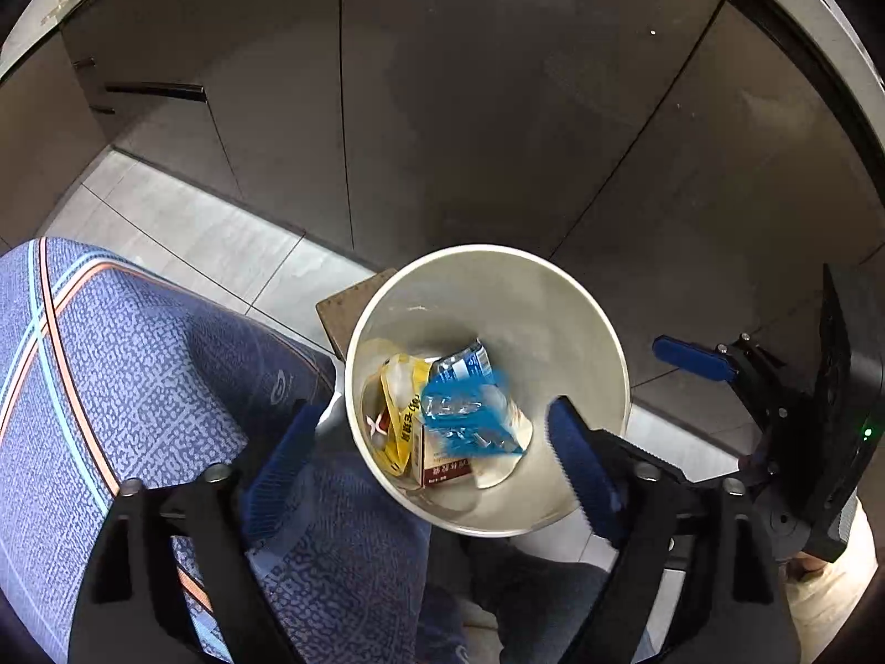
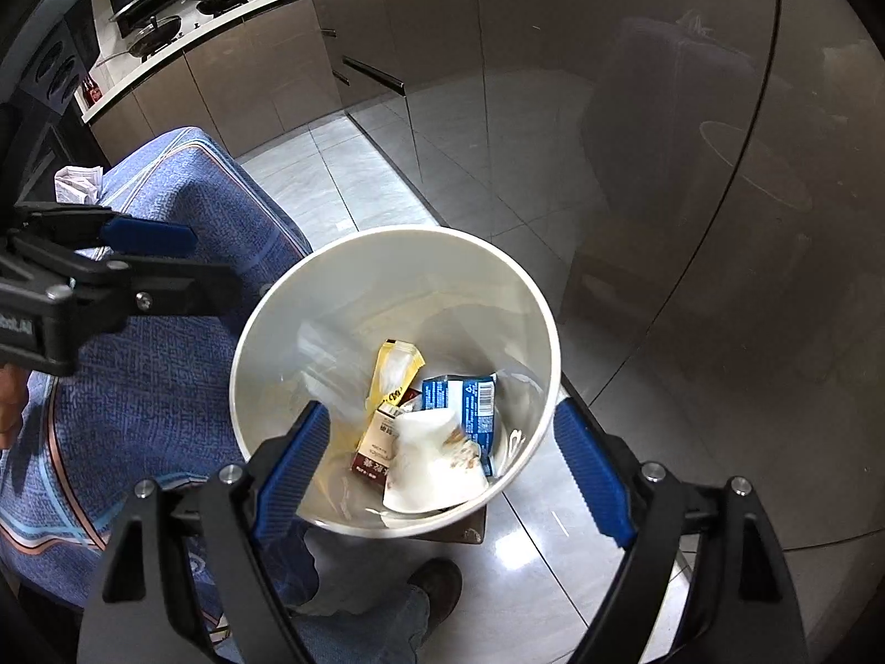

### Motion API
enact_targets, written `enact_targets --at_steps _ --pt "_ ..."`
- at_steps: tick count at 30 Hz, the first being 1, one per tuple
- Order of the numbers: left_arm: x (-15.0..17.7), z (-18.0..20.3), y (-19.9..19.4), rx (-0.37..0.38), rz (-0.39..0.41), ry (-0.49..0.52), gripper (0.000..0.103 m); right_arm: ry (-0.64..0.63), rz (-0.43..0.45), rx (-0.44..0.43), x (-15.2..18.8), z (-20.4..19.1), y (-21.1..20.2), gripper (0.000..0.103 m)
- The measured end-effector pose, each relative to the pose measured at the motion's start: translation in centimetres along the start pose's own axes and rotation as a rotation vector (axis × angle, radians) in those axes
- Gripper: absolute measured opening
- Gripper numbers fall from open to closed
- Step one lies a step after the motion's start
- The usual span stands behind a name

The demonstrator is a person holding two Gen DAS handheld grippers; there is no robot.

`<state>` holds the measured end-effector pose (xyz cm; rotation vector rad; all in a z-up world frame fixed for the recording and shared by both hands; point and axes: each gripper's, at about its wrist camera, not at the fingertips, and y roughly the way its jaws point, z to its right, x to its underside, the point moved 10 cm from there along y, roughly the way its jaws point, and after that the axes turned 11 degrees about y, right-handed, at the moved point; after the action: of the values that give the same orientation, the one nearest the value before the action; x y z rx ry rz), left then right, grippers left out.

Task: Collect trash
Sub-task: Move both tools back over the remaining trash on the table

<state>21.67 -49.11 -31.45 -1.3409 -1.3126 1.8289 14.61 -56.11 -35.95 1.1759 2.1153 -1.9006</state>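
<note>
Both of your tools hung over the white bin [image 2: 539, 332], and both stood released with nothing between their blue pads. The left tool [image 1: 431, 442] looked straight down into the bin; the right tool [image 2: 442, 454] did the same from the other side. The collected trash lay at the bottom: a yellow sachet [image 2: 390, 373], a small red-and-white carton [image 2: 373, 451], a blue wrapper [image 2: 470, 401] and a crumpled white napkin [image 2: 428, 467], all piled touching one another. On the blue cloth-covered bench [image 2: 166, 376] to the left, far end, one more white crumpled paper [image 2: 77, 182] waited.

I judged that paper light, soft and easily crushed, so you could have pinched it anywhere across its bulk with little force. The wrappers looked thin and slippery; a fold or edge would have given the surest hold.
</note>
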Motion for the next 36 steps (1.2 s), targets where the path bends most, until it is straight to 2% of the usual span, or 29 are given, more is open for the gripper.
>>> enact_targets --at_steps 3,7,11,20,23,29,36 --pt "-0.2 -0.5 -0.3 -0.014 0.01 -0.007 0.095 -0.001 0.003 0.007 0.1 0.4 -0.1 0.087" --pt "-0.4 -0.9 -0.4 0.002 0.015 -0.038 0.095 0.001 0.005 0.012 0.4 0.5 -0.1 0.09" --pt "-0.5 -1.0 -1.2 0.006 0.021 -0.057 0.095 0.0 0.014 0.005 0.5 0.3 -0.4 0.099" --pt "-0.5 -1.0 -5.1 -0.019 0.071 -0.08 0.095 -0.003 0.053 -0.013 -0.8 -1.1 -3.1 0.1" --pt "0.0 -1.8 -7.3 -0.069 0.079 -0.111 0.095 -0.017 0.078 -0.023 -1.3 -2.2 -4.7 0.1" --pt "1.8 -3.6 -12.2 -0.087 0.141 -0.192 0.095 -0.062 0.126 -0.056 -2.3 -5.7 -7.8 0.1" --pt "5.2 -5.8 -16.5 -0.118 0.162 -0.236 0.095 -0.149 0.158 -0.096 -2.8 -10.9 -10.3 0.1"
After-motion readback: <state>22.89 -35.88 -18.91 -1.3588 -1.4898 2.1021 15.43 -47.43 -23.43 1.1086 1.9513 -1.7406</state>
